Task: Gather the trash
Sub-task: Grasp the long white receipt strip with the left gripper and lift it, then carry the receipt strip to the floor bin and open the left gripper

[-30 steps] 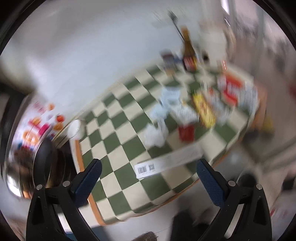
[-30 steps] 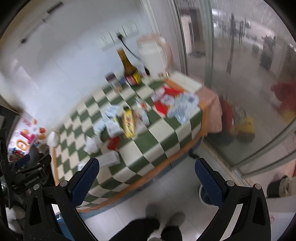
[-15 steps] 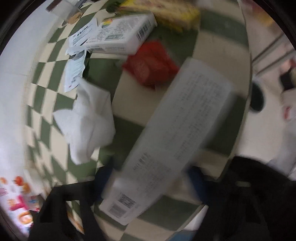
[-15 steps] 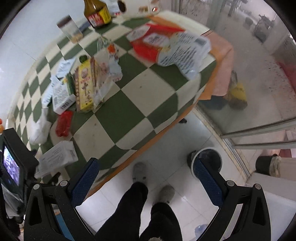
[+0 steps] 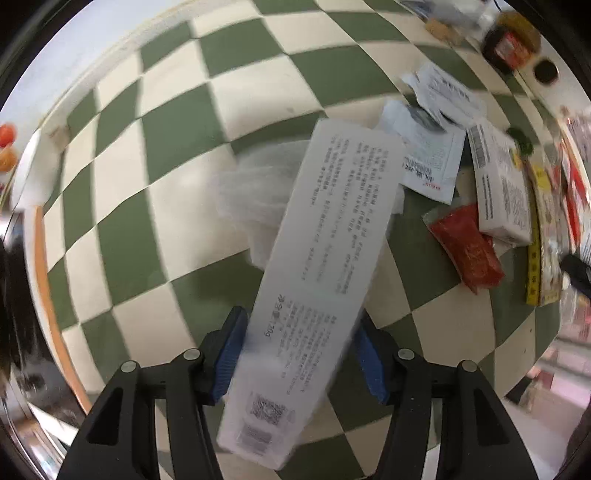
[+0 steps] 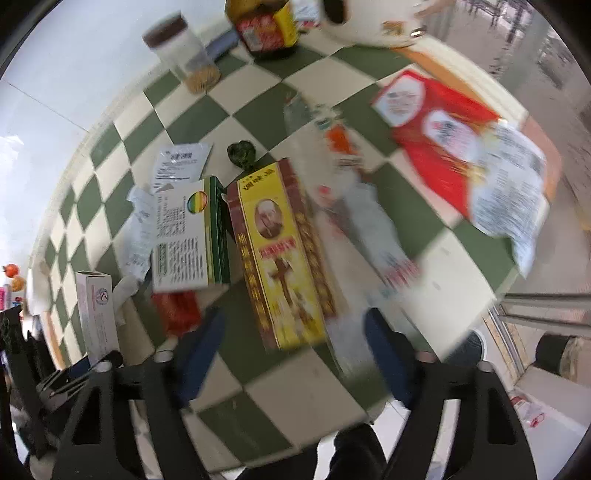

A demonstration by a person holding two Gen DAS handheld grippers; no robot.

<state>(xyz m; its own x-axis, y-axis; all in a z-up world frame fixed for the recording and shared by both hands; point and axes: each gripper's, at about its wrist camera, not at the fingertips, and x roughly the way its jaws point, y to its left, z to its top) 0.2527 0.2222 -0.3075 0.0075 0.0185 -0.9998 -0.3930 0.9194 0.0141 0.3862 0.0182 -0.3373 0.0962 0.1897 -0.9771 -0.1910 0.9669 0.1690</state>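
Observation:
My left gripper (image 5: 299, 350) is shut on a long white printed box (image 5: 317, 280) and holds it above the green-and-cream checked tablecloth (image 5: 155, 155); the box also shows at the left of the right wrist view (image 6: 96, 310). A crumpled white tissue (image 5: 243, 192) lies under it. My right gripper (image 6: 295, 354) is open, its fingers either side of the near end of a yellow and red carton (image 6: 280, 254). A white and green box (image 6: 186, 236) and a red sachet (image 6: 177, 312) lie just left of the carton.
A red sachet (image 5: 467, 247), white box (image 5: 500, 192) and paper leaflets (image 5: 432, 155) lie right of the held box. A jar (image 6: 184, 55), sauce bottle (image 6: 266, 26), red packet (image 6: 428, 125) and clear wrappers (image 6: 369, 221) lie further back. The table's front edge is just below my right gripper.
My left gripper closed on the long white box and lifted it, the view swinging over the table. My right gripper moved down and in over the yellow carton, its jaws narrowing.

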